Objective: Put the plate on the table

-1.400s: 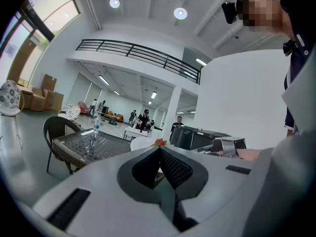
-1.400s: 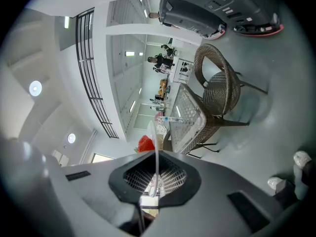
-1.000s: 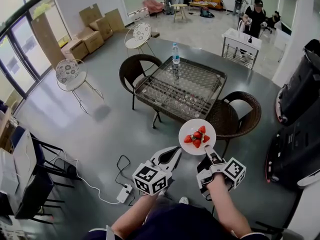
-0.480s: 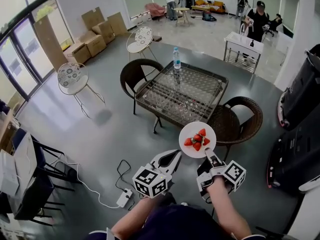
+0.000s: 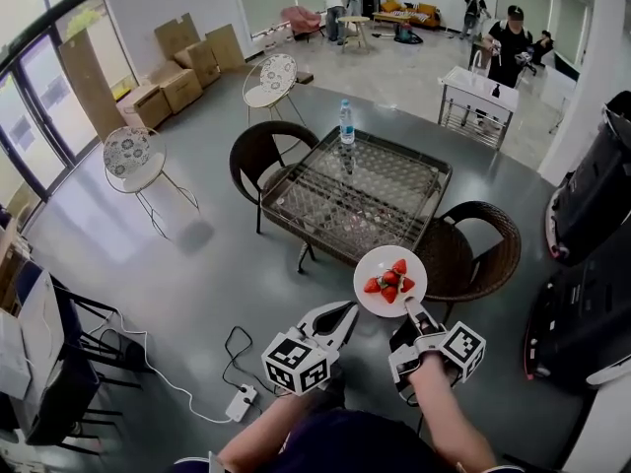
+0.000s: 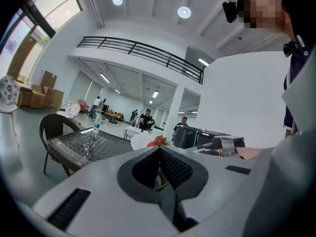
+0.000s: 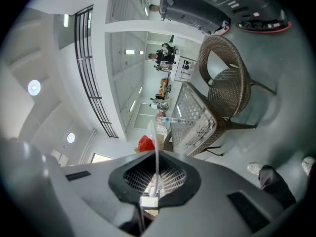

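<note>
My right tongs [image 5: 408, 309] are clenched on the rim of the plate [image 5: 376, 263], which carries strawberries [image 5: 390, 281] in the air just ahead of them. The bench [image 5: 375, 180] beyond has come nearer than a moment ago, so the setting down approaches. My left tongs [image 5: 342, 313] are closed on nothing.

**Plate held in the air, close to the table**

A round white plate [image 5: 373, 264], loaded with a small heap of red strawberries [image 5: 387, 281], was held roughly level above the floor. Its near edge was pinched between the jaws of the right gripper [image 5: 408, 308]. It was seen just short of the table [image 5: 325, 193], a square glass-topped one in a dark woven frame, by that table's near right edge and not set down on it.
</note>
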Available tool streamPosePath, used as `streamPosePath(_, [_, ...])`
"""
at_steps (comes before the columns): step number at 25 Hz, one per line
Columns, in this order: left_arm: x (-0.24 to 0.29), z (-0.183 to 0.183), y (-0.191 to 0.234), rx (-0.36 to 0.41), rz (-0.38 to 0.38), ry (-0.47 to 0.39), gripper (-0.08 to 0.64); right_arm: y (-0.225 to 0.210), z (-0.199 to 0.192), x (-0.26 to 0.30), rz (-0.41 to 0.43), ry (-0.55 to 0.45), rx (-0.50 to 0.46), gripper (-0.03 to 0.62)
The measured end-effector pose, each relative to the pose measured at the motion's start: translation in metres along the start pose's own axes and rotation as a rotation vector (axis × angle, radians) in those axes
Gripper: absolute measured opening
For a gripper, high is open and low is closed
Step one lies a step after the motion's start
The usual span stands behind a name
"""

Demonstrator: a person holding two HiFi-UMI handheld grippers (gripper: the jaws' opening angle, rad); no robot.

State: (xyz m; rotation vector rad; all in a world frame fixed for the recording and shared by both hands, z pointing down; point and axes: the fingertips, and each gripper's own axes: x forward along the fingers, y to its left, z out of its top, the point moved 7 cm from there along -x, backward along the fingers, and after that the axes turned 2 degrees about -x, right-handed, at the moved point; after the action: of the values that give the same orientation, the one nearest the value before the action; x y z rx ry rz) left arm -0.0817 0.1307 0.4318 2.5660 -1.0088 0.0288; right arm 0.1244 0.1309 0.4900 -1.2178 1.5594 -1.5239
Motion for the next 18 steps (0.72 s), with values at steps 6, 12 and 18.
streamPosePath(6, [0.027, 0.017, 0.058, -0.007, -0.029, -0.004, 0.006, 0.002, 0.007, 0.053, -0.012, -0.033, -0.013, 0.015])
streamPosePath(12, [0.054, 0.043, 0.124, -0.031, -0.062, 0.010, 0.006, 0.012, 0.011, 0.119, -0.044, -0.067, -0.022, 0.015])
streamPosePath(18, [0.086, 0.079, 0.190, -0.043, -0.106, 0.027, 0.006, 0.026, 0.021, 0.185, -0.062, -0.118, -0.043, 0.015])
